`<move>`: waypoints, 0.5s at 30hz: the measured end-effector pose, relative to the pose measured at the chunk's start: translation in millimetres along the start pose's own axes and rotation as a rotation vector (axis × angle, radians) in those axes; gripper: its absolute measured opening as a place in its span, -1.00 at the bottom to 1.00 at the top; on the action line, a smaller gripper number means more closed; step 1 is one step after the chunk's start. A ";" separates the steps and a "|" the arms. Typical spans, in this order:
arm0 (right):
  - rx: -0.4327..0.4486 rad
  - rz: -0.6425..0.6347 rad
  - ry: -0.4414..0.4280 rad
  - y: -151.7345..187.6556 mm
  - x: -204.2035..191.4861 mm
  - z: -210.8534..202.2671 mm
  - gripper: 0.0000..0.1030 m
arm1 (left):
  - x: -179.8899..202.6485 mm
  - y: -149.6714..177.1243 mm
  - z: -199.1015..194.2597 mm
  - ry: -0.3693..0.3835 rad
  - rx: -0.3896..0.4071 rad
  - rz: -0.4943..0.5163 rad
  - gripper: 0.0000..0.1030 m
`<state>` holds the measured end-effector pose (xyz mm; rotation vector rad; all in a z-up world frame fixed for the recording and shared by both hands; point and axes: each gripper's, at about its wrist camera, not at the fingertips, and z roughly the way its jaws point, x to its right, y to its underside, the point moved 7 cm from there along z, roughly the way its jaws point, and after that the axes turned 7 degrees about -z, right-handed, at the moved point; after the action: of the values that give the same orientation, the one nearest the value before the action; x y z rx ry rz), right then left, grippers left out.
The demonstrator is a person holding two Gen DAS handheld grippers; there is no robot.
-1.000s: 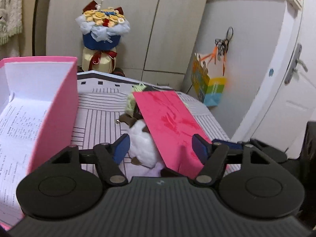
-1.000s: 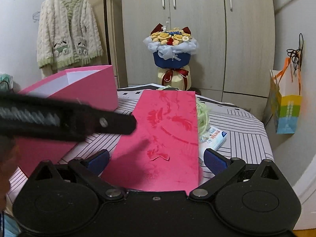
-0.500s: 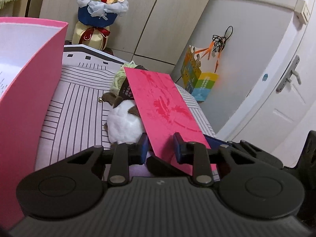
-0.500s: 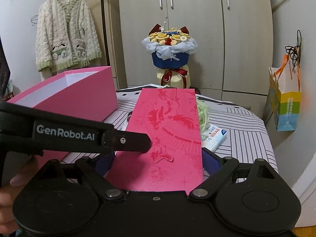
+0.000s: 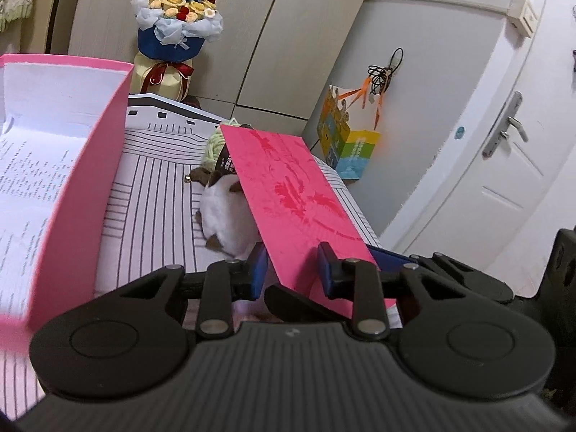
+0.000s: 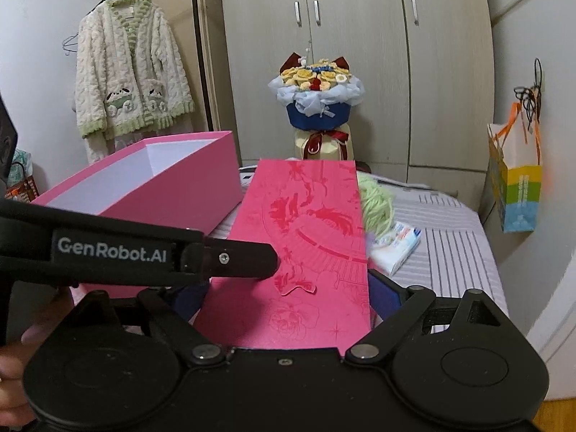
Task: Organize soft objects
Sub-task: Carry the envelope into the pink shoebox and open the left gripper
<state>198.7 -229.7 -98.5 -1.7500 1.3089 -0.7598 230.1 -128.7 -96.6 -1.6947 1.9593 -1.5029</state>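
Note:
A red envelope [image 5: 288, 194] hangs tilted above the striped table, over a white and brown plush toy [image 5: 225, 216] and a ball of green yarn [image 5: 214, 142]. My left gripper [image 5: 292, 264] is shut on the envelope's near left edge. In the right wrist view its black finger [image 6: 234, 261] reaches in from the left onto the envelope [image 6: 309, 223]. My right gripper [image 6: 288, 291] stands wide, with its blue pads against both long sides of the envelope's near end. The green yarn [image 6: 376, 201] shows past the envelope's right edge.
An open pink box [image 5: 82, 180] [image 6: 162, 187] stands on the left of the table. A tissue pack [image 6: 396, 244] lies right of the envelope. Behind are a bouquet [image 6: 316, 90], wardrobe doors, a hanging cardigan [image 6: 133, 82] and a colourful gift bag [image 6: 518, 187]. A hand [image 6: 21, 370] shows at lower left.
My left gripper's jaws closed from wide apart onto the envelope's edge. The right gripper's pads drew in against the envelope's sides. The envelope's near end rose slightly.

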 end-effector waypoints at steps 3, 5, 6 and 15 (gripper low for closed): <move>-0.002 0.004 0.008 4.9 -12.4 -8.6 0.83 | -0.1 8.1 -12.5 -0.009 0.005 0.002 -0.42; 0.002 -0.004 0.020 8.1 -20.1 -14.7 0.83 | -0.1 12.2 -20.7 -0.012 0.007 0.010 -0.42; 0.004 -0.005 0.023 9.2 -23.6 -18.1 0.83 | 0.0 13.7 -25.4 -0.010 0.008 0.010 -0.42; -0.025 0.002 0.003 12.4 -55.4 -50.4 0.83 | 5.2 26.7 -71.7 -0.047 -0.002 0.069 -0.42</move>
<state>135.1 -190.7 -84.3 -1.7675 1.3269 -0.7480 163.3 -95.8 -78.8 -1.6304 1.9750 -1.4247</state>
